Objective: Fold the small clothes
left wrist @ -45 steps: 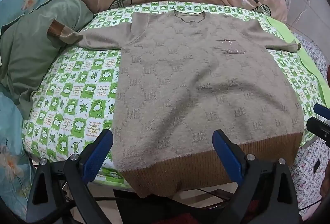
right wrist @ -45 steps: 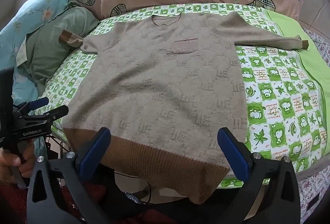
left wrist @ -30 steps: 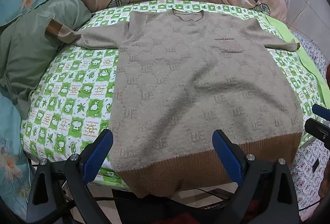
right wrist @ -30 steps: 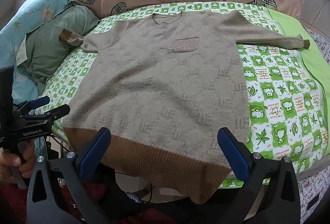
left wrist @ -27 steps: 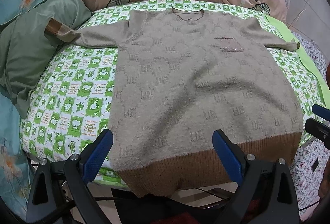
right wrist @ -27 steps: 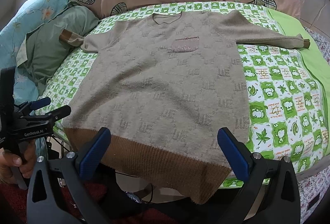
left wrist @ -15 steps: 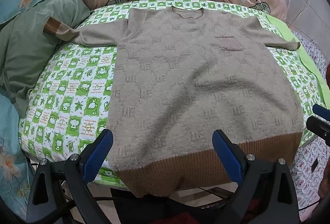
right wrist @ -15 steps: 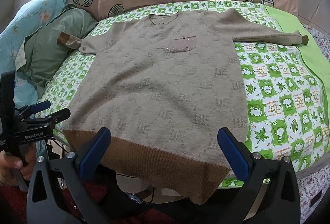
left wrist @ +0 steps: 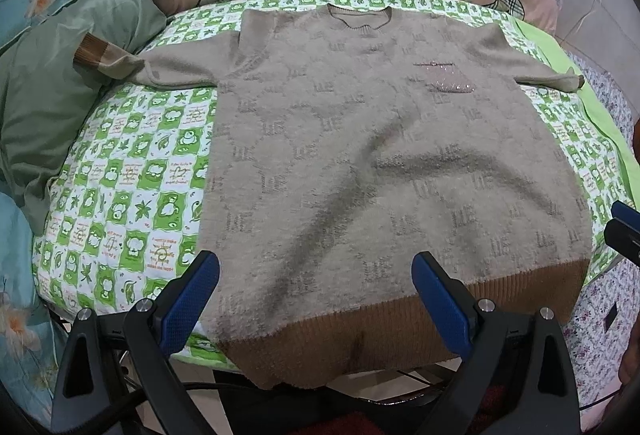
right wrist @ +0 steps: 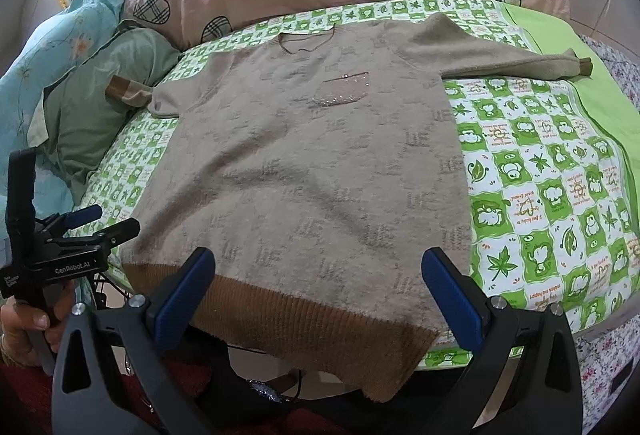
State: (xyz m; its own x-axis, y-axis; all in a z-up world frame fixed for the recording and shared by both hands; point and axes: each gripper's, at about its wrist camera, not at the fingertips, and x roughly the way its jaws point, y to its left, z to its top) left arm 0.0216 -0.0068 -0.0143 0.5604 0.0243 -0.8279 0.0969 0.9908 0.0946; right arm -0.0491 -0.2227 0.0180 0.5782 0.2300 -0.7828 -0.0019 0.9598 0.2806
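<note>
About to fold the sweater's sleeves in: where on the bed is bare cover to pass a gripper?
Bare checked cover lies right of the sweater, below its right sleeve; a narrower patch lies left. It is crowded by the green cloth under the left cuff.

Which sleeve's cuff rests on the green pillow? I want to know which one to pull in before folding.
The sleeve on the left gripper's side: its brown cuff lies on the green pillow. The other sleeve lies on the bedsheet.
</note>
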